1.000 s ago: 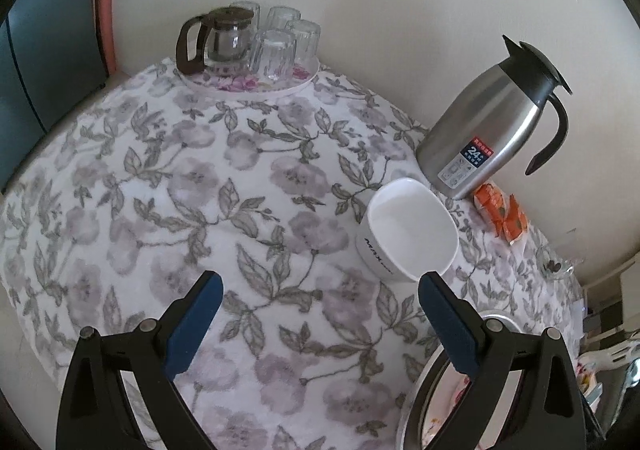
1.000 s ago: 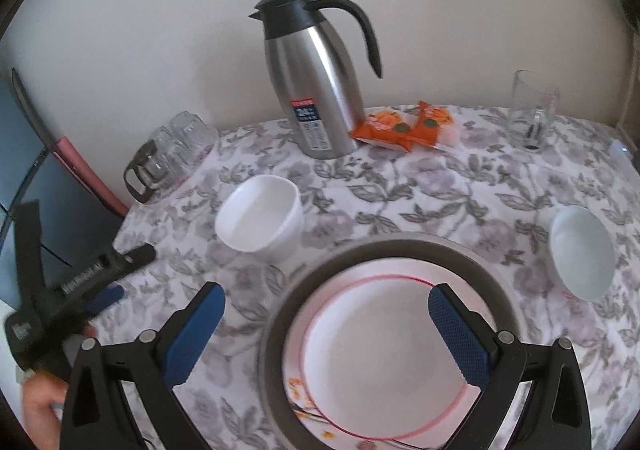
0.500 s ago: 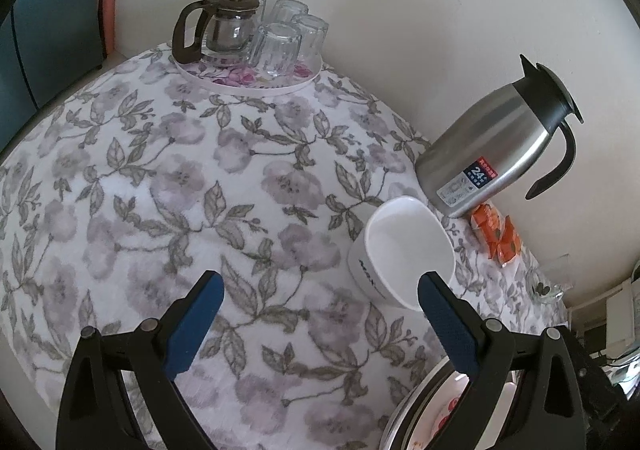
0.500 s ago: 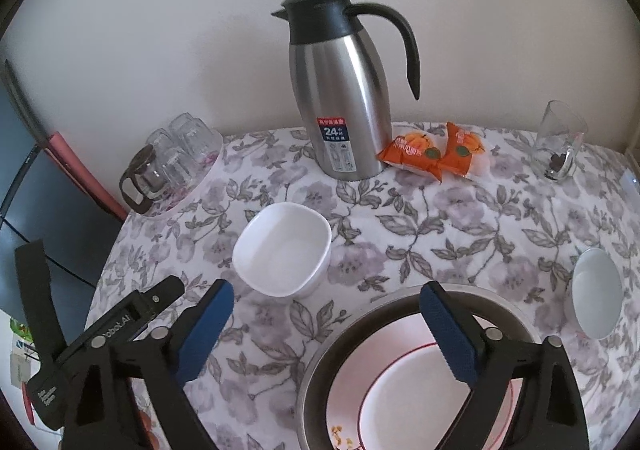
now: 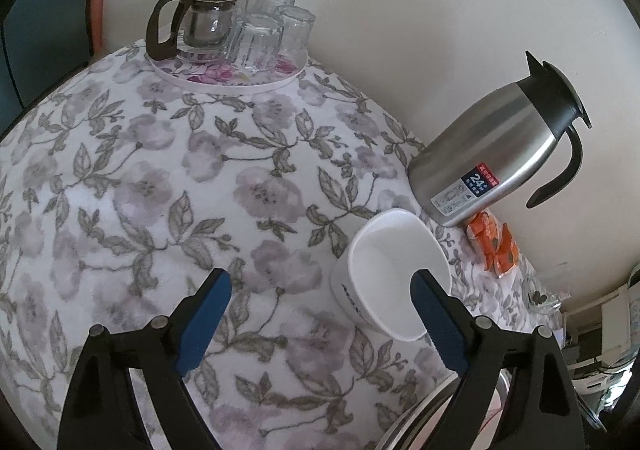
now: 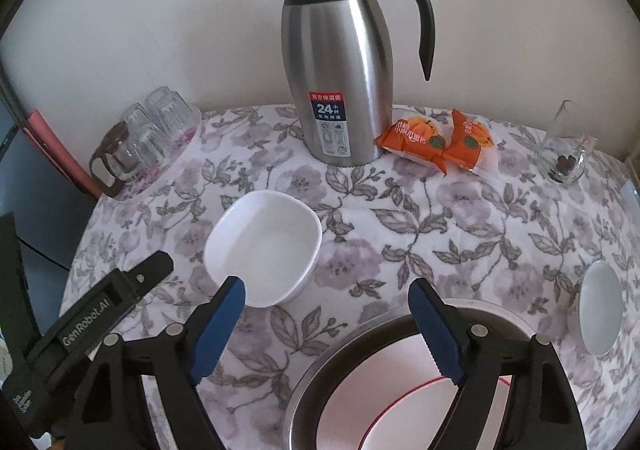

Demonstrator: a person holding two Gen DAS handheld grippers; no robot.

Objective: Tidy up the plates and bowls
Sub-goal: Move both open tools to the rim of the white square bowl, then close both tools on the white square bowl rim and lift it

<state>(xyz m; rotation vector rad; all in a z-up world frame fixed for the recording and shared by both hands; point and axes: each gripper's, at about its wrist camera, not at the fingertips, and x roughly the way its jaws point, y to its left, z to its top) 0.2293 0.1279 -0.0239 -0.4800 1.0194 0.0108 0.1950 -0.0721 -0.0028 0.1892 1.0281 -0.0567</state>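
1. White glazed ceramic, by the look of it: a squarish bowl [image 6: 264,248] sits upright on the floral tablecloth [image 6: 460,217], at 7 o'clock from the steel carafe [image 6: 336,77] and 11 o'clock from the stacked plates [image 6: 400,390].
2. Plates: a pale red-rimmed plate nested in a grey-rimmed one, low in the right wrist view. A second, round bowl [image 6: 598,308] lies at their 2 o'clock, well apart from the squarish one.
3. Left gripper [image 5: 320,324]: jaws wide but closing, nothing between the pads; the squarish bowl [image 5: 390,272] shows just behind its right-hand finger, contact not clear.
4. Right gripper [image 6: 330,324]: jaws also wide and closing, empty, hovering over bare cloth between bowl and plates.
5. Handling, as judged: the bowl should be stiff, light enough for one gripper, smooth and slippery, and breakable if knocked (the carafe stands close).
6. Best hold is probably the rim wall, one pad inside and one outside, on a flatter side, not a rounded corner.
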